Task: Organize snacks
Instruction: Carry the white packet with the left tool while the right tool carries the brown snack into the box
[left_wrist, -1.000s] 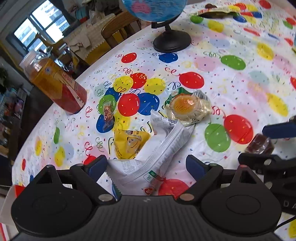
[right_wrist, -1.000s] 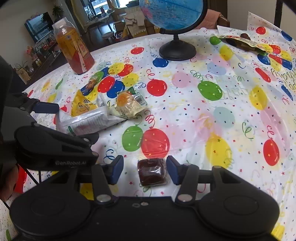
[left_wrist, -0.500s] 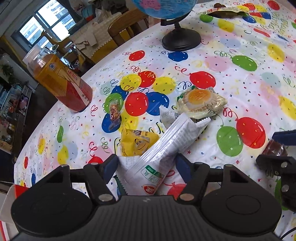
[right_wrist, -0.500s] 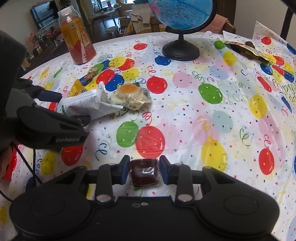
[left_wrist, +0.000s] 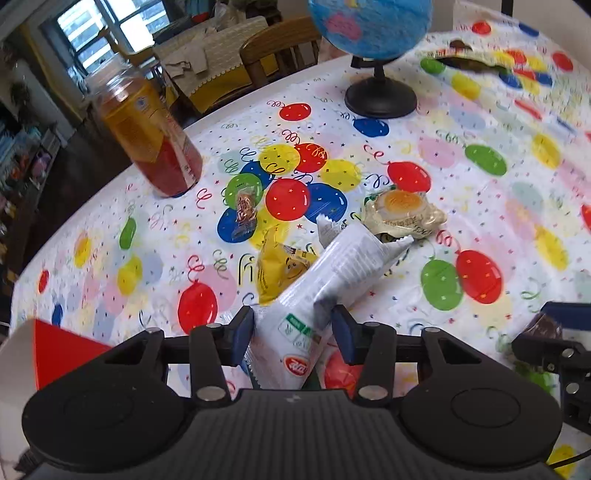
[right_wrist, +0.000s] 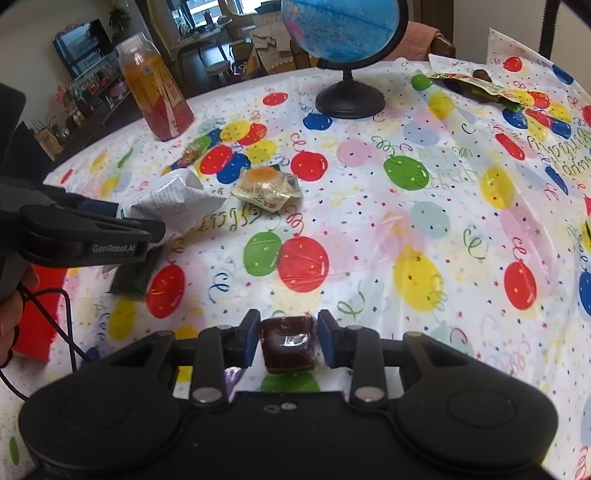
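My left gripper is closing its jaws on a long white snack packet, and the blue pads press its lower end. The packet tilts up off the balloon-print tablecloth. My right gripper is shut on a small dark brown wrapped snack, held just above the cloth. On the cloth lie a clear-wrapped snack with an orange centre, a yellow packet partly under the white one, and a small wrapped candy.
An orange drink bottle stands at the back left and a globe on a black base at the back. A brown snack bag lies far right. A red box and a dark green packet sit near the left edge.
The left jaws closed in from wide onto the white packet and lifted its end. The right jaws closed onto the brown snack and raised it slightly.
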